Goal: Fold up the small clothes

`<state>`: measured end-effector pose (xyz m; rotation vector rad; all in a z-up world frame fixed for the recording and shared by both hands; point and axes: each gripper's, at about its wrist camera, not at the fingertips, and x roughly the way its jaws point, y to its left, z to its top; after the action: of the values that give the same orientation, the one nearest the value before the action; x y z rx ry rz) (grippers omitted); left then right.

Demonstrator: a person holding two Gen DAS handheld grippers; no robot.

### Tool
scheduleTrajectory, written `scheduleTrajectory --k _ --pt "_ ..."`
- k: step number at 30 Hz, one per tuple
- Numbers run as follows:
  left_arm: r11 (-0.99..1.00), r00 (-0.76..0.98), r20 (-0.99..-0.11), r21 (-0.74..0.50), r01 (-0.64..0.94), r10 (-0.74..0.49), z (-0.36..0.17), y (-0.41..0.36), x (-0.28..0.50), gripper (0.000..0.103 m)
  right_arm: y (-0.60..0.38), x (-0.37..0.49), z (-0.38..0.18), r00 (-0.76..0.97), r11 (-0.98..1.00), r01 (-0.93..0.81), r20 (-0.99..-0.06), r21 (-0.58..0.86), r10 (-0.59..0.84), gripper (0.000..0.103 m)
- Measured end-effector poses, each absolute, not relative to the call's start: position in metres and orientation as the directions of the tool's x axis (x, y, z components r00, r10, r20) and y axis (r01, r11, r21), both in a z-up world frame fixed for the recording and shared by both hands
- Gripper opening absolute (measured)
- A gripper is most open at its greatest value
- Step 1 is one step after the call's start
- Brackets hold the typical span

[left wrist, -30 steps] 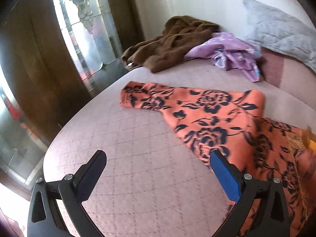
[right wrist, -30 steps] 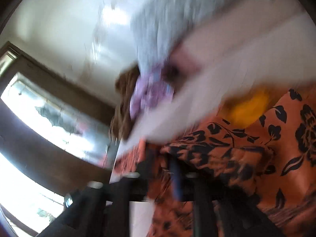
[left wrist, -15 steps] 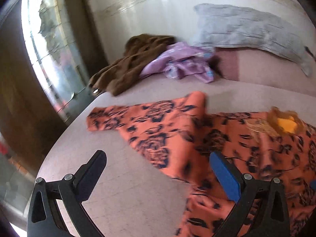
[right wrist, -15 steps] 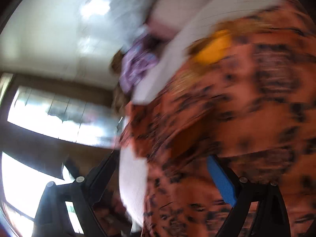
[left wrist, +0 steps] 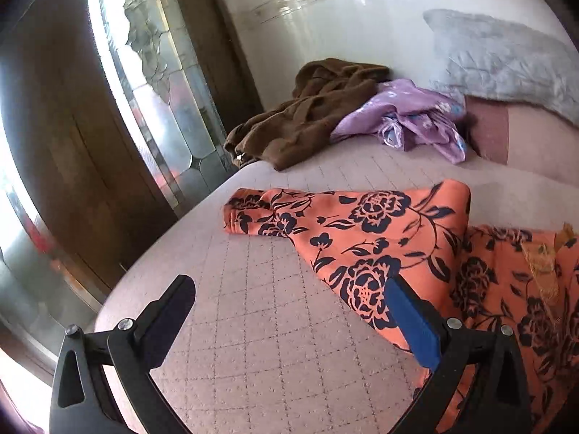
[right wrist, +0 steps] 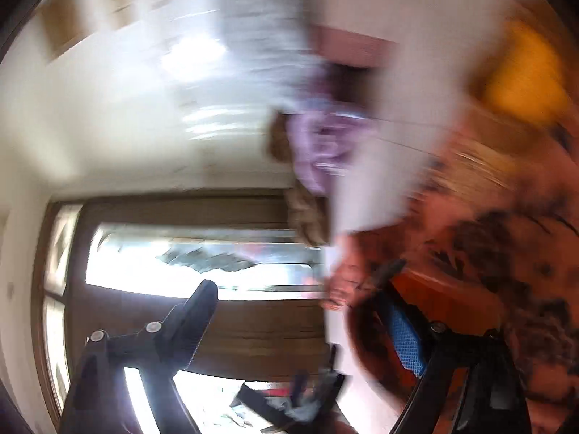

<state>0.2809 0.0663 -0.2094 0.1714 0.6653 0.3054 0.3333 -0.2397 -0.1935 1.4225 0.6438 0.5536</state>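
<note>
An orange garment with dark flowers (left wrist: pixel 380 238) lies spread on the pink quilted bed cover (left wrist: pixel 271 343), one sleeve reaching left toward the bed's edge. My left gripper (left wrist: pixel 289 284) hovers open over the bare cover, its blue pad (left wrist: pixel 412 325) just above the garment's lower hem, nothing between the fingers. The right wrist view is badly blurred. There my right gripper (right wrist: pixel 300 289) is tilted and wide, its jaws closing slightly, with nothing between them. Its right finger sits beside the orange garment (right wrist: pixel 488 253), which has a yellow patch (right wrist: pixel 524 76).
A brown garment (left wrist: pixel 307 108) and a purple garment (left wrist: pixel 409 115) are piled at the bed's far side, by a grey pillow (left wrist: pixel 506 61). A glass-panelled door (left wrist: pixel 144 90) stands close to the bed's left edge.
My right gripper went from nearly shut in the orange cloth to wide apart and rolled, the cloth now off to its right. The left view swung right, then back left.
</note>
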Motion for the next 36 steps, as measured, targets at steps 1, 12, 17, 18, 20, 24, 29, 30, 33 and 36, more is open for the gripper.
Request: scheduleTrajectory --k 1,12,17,18,20,24,29,30,33,36 --pt "0.948 0.747 -0.585 0.238 -0.213 0.315 -0.209 0.066 0.281 0.103 -0.239 0.332 -0.186 0.71 0.1 0.004 -0.073 0.995 0.701 0.089" --pt "0.957 0.75 -0.611 0.27 -0.1 0.251 -0.215 0.043 0.277 0.103 -0.23 0.328 -0.207 0.633 0.29 0.16 -0.324 0.944 0.704 0.066" --pt "0.953 0.688 -0.659 0.215 -0.215 0.304 -0.218 0.073 0.287 0.103 -0.197 0.336 -0.154 0.539 0.289 0.066 -0.278 0.955 0.795 0.077" --pt "0.951 0.687 -0.659 0.209 -0.226 0.308 -0.217 0.075 0.288 0.103 -0.19 0.336 -0.147 0.518 0.297 0.066 -0.287 0.953 0.806 0.079" --pt "0.949 0.696 -0.646 0.214 -0.23 0.314 -0.215 0.076 0.286 0.103 -0.183 0.333 -0.13 0.506 0.35 0.044 -0.323 0.936 0.8 0.079" --pt "0.951 0.688 -0.657 0.213 -0.222 0.308 -0.215 0.081 0.287 0.103 -0.193 0.317 -0.119 0.569 0.508 0.016 -0.425 0.861 0.704 0.076" --pt "0.932 0.614 -0.732 0.077 -0.354 0.294 -0.219 0.136 0.302 0.103 -0.206 0.303 -0.193 0.491 0.706 0.219 -0.701 0.674 0.517 0.038" --pt "0.919 0.598 -0.746 0.047 -0.392 0.293 -0.222 0.151 0.304 0.103 -0.207 0.297 -0.207 0.479 0.732 0.241 -0.734 0.637 0.481 0.038" --pt "0.887 0.562 -0.792 -0.062 -0.458 0.236 -0.234 0.187 0.312 0.103 -0.212 0.272 -0.244 0.456 0.8 0.269 -0.802 0.537 0.385 0.034" --pt "0.86 0.552 -0.823 -0.181 -0.477 0.133 -0.248 0.205 0.323 0.1 -0.222 0.246 -0.26 0.527 0.782 0.217 -0.744 0.585 0.41 0.029"
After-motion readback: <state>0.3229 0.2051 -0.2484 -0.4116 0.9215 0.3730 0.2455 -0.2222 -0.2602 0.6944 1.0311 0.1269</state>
